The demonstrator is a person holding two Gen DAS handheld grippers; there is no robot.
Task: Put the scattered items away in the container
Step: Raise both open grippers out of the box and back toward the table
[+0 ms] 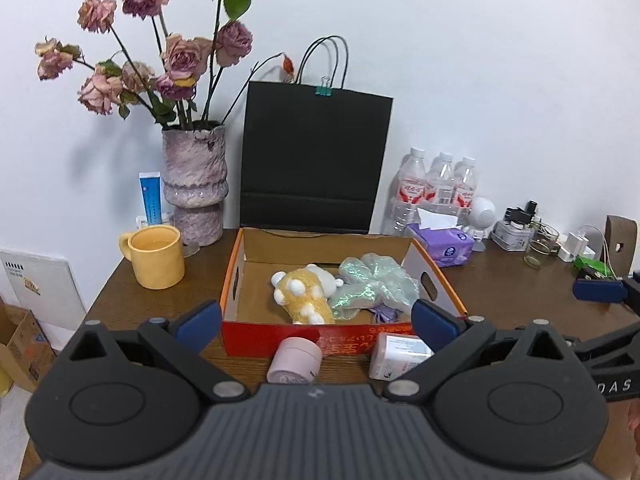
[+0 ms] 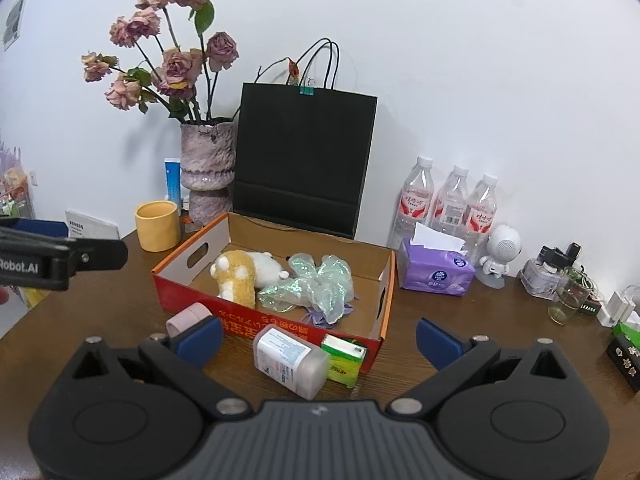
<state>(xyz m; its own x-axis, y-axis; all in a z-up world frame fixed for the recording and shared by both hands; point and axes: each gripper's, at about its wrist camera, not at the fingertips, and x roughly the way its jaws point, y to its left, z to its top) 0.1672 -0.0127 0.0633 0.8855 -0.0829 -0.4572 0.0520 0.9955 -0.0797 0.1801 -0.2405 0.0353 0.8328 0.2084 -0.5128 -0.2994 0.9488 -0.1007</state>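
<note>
An open cardboard box (image 1: 236, 280) (image 2: 176, 280) with a red front stands mid-table. Inside lie a yellow-and-white plush toy (image 1: 306, 294) (image 2: 240, 276) and a crumpled iridescent green wrap (image 1: 372, 284) (image 2: 316, 286). In front of the box, on the table, lie a pink round jar (image 1: 294, 362) (image 2: 189, 317), a white pill bottle (image 1: 398, 356) (image 2: 290, 362) on its side and a small green carton (image 2: 344, 360). My left gripper (image 1: 316, 324) hovers open just before the jar and bottle. My right gripper (image 2: 320, 340) hangs open over the bottle and carton. Neither holds anything.
Behind the box stand a black paper bag (image 1: 316, 160), a vase of dried roses (image 1: 196, 184) and a yellow mug (image 1: 156, 256). To the right are a purple tissue pack (image 2: 436, 272), water bottles (image 2: 452, 204), a white figurine (image 2: 500, 252), a glass (image 2: 568, 296) and small clutter.
</note>
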